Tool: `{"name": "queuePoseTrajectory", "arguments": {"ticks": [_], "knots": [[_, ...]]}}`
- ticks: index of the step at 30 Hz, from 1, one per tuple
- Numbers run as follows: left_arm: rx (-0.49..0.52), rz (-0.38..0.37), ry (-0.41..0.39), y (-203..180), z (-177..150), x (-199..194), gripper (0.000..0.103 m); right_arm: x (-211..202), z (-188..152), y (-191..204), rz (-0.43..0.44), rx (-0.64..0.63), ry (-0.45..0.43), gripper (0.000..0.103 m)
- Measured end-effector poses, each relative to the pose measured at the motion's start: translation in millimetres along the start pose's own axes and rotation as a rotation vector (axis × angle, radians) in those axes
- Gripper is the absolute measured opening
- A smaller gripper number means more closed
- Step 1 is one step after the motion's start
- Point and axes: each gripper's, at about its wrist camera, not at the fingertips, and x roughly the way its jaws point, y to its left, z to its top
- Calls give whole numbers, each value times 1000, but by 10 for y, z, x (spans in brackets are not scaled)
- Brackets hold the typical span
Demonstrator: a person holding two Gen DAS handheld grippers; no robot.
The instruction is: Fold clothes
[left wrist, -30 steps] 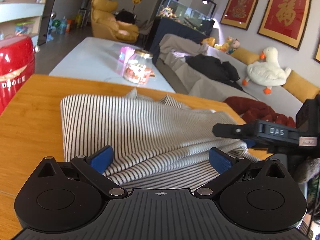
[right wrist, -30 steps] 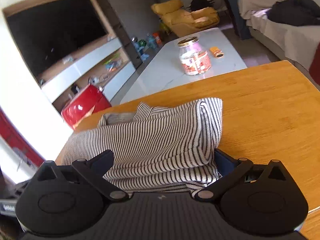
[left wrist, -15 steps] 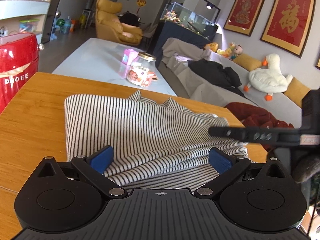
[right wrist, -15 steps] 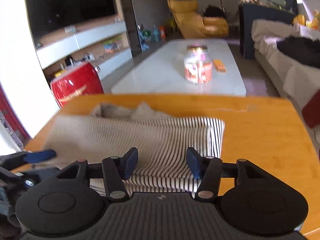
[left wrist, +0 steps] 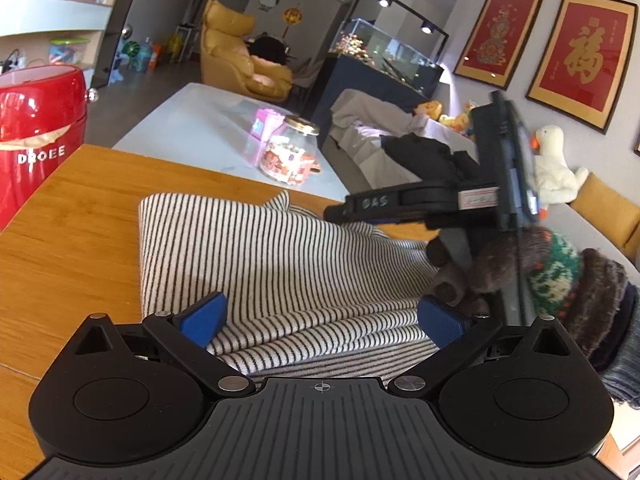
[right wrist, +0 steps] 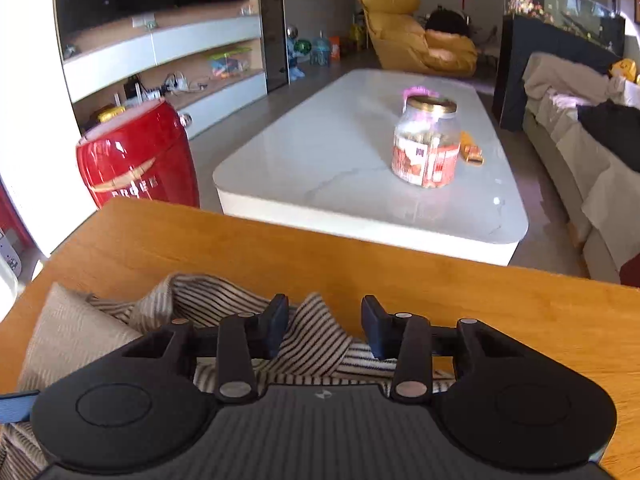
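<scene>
A black-and-white striped garment [left wrist: 260, 256] lies folded on the wooden table [left wrist: 72, 240]. My left gripper [left wrist: 320, 312] stands open at the garment's near edge, its blue pads wide apart and stacked folds between them. In the left wrist view my right gripper [left wrist: 360, 206] hovers over the garment's far right part, held by a hand in a knitted sleeve [left wrist: 560, 280]. In the right wrist view the right gripper [right wrist: 324, 320] is closing, with a pointed flap of the striped garment [right wrist: 320, 344] between its fingers. A gap still shows beside the right finger [right wrist: 372, 328].
A red drum-shaped stool [right wrist: 136, 164] stands past the table's far left corner. Beyond the far edge is a white coffee table [right wrist: 320, 152] with a glass jar [right wrist: 424, 148]. A sofa [left wrist: 360, 148] with clothes runs along the right.
The right gripper has travelled across the garment to its far edge, rolled level and narrowed its jaws around a flap. The left gripper has stayed put and open.
</scene>
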Motion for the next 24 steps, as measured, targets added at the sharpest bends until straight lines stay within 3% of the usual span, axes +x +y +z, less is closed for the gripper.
{"name": "queuePoseTrajectory", "arguments": {"ticks": [3, 6, 9, 12, 15, 19, 22, 24], "knots": [[-37, 16, -33, 50, 19, -55, 103, -56, 2, 22, 15, -16, -2, 6], [-120, 21, -49, 169, 126, -311, 103, -527, -7, 62, 77, -45, -85, 5], [-159, 20, -103, 301, 332, -697, 103, -1299, -149, 74, 201, -92, -175, 5], [-120, 73, -177, 321, 538, -986, 103, -1785, -517, 74, 268, -121, -162, 4], [-119, 68, -189, 274, 648, -1062, 103, -1871, -948, 116, 291, -136, -75, 4], [-90, 50, -149, 128, 650, -936, 103, -1850, -1398, 177, 306, -149, 21, 0], [-24, 71, -94, 20, 580, -722, 103, -1846, -1543, 216, 297, -164, 42, 0], [-16, 108, -61, -2, 559, -550, 103, -1929, -1500, 243, 283, -198, 6, 0]]}}
